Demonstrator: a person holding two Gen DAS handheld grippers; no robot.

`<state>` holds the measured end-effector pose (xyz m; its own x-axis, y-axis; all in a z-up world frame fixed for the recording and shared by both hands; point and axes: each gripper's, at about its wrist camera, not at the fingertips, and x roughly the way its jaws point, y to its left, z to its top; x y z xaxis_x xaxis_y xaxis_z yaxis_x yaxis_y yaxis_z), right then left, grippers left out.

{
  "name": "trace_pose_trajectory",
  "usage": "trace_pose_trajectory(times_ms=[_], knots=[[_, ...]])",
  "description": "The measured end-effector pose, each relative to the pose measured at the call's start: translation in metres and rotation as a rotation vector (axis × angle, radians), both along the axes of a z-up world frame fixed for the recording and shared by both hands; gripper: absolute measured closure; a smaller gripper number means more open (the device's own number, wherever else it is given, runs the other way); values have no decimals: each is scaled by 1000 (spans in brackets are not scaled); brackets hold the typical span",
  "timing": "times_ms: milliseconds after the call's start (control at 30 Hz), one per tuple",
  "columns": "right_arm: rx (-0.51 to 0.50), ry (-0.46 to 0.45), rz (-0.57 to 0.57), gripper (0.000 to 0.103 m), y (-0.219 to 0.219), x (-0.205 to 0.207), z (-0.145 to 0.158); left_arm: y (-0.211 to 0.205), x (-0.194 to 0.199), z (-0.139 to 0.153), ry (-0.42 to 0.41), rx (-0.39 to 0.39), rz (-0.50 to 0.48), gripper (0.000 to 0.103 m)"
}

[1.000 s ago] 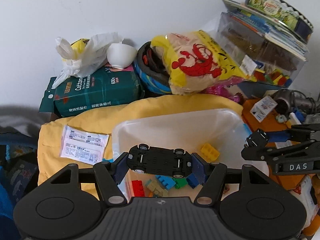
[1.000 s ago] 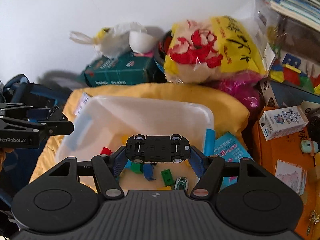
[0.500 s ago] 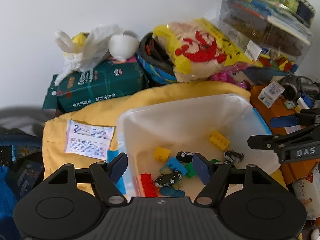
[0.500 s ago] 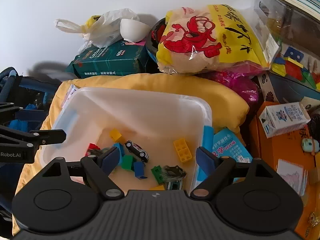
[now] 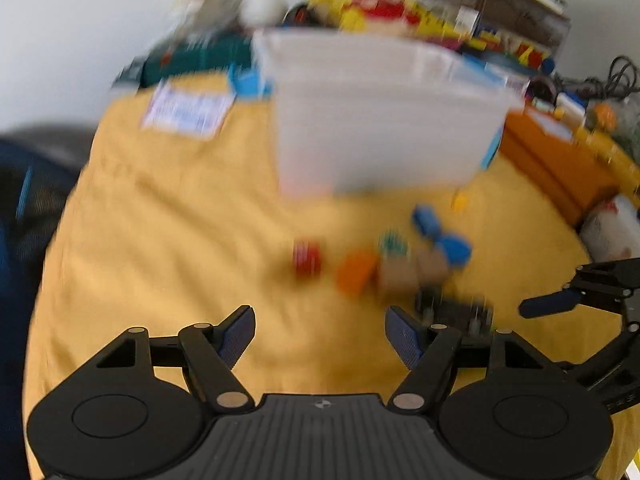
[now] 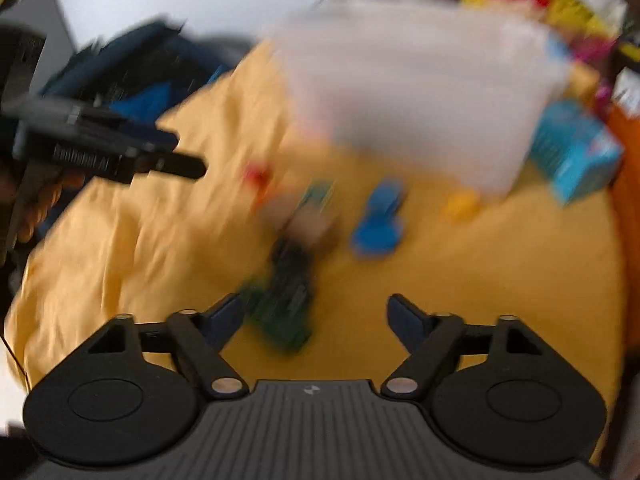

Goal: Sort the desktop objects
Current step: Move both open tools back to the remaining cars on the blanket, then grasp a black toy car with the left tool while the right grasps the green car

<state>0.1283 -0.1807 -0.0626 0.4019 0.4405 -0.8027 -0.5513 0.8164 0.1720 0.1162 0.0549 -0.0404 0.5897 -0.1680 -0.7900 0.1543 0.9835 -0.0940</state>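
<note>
1. Your left fingers (image 5: 320, 330) stand wide apart, empty, above the yellow cloth (image 5: 160, 248).
2. Your right fingers (image 6: 316, 318) are closing on nothing; a dark toy (image 6: 286, 300) lies just beside the left one.
3. Blurred bricks (image 5: 356, 270) lie ahead, the bin (image 5: 380, 120) beyond.

Cluttered home, toy bricks (image 5: 306, 258), yellow blanket (image 5: 160, 248)

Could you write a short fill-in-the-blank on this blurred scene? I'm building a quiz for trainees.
1. The loose toy bricks lie on a ___ cloth.
2. The translucent white plastic bin stands ___ the bricks, farther from the cameras.
3. Nothing sits between the left gripper fingers; its jaws are ___.

Answers: yellow; behind; open
</note>
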Motion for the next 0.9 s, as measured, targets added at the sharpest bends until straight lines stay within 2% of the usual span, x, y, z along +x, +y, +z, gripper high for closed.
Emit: trace_pose_trajectory(times_ms=[100,200,233,267,300,333,367,400,567,700,900], knots=[[-50,-23,35,29,17,-12,-20,0,-17,-8,-4,-2,-10,28],[-39,-63,53,29,29,-9,-25,-2,-26,-13,0,7,-25,28],[-34,-70,61,34,31,-8,-26,-3,-28,-14,2,9,-25,28],[-37,-84,75,47,35,-7,-26,-4,-29,-15,6,10,-24,28],[-45,-97,85,53,37,-9,-26,-4,-29,-16,7,12,-20,28],[-46,-104,89,53,39,-11,-25,-6,-31,-17,6,10,-18,28],[-29,-98,93,65,36,-13,-23,-8,-31,-17,4,4,-18,28],[-20,-97,99,68,32,-16,-23,-12,-31,-18,4,-4,-23,28],[12,-98,5,68,-9,-36,-9,-54,-18,-21,-2,-30,-102,28],[-13,-92,-85,68,-48,-50,-6,-94,-1,-27,16,-62,-134,28],[-50,-44,-197,68,-86,-66,-16,-121,27,-43,35,6,-116,28]])
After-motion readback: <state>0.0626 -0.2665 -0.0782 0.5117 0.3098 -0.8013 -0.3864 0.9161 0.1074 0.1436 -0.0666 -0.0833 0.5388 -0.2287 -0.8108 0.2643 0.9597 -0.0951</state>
